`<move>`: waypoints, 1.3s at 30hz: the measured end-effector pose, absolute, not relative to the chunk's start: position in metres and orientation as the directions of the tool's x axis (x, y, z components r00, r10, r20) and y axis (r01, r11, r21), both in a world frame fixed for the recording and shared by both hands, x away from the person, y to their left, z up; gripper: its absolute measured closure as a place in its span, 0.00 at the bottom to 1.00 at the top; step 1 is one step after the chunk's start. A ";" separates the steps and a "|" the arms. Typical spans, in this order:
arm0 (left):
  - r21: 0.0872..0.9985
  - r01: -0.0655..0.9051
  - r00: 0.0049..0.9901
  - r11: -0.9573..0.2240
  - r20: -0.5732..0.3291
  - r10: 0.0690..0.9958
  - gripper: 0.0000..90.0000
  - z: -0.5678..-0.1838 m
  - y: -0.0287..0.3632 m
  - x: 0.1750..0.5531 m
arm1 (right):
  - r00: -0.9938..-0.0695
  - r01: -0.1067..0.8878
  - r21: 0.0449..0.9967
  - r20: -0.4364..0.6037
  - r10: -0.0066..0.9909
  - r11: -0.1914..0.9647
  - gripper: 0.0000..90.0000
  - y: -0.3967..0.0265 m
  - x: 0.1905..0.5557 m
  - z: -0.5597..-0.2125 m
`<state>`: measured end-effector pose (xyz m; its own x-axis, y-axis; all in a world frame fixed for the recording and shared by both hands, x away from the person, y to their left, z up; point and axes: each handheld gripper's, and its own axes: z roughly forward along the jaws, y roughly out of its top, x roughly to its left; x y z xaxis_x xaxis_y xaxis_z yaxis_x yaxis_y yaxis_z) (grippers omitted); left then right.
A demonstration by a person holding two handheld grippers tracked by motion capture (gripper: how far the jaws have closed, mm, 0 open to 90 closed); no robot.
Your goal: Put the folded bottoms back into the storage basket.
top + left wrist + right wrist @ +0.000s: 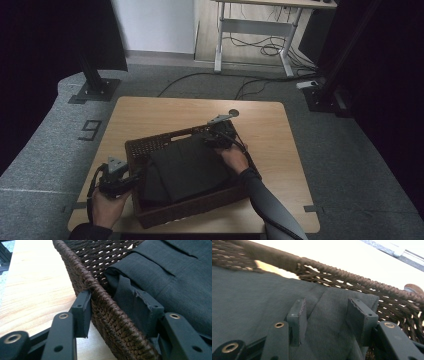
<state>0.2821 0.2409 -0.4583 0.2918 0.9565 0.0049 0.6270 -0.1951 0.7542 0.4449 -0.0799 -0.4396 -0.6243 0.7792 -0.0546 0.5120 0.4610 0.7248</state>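
Basket (150, 145) wall hides the folded cloth's (192, 167) lower edge.

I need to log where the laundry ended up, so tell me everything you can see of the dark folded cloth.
The dark folded cloth is a charcoal woven fabric, folded flat in overlapping layers. It lies inside the brown wicker basket on the wooden table, covering most of its floor. Its corner bunches against the basket wall. The right gripper stands open over one folded corner; the left gripper straddles the basket rim, one jaw against the cloth's edge.
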 end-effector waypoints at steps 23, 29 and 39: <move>0.758 0.623 0.312 -0.194 -0.012 0.950 0.53 -0.459 0.243 0.284 | -0.624 0.590 0.606 -0.078 0.778 0.534 0.46 -0.075 0.480 -0.490; 0.764 0.617 0.339 -0.189 -0.042 0.940 0.42 -0.460 0.249 0.287 | -0.614 0.573 0.661 -0.044 0.788 0.484 0.35 -0.079 0.470 -0.473; 0.788 0.591 0.339 -0.170 -0.052 0.940 0.41 -0.447 0.259 0.280 | -0.664 0.528 0.721 0.021 0.747 0.449 0.24 -0.106 0.448 -0.434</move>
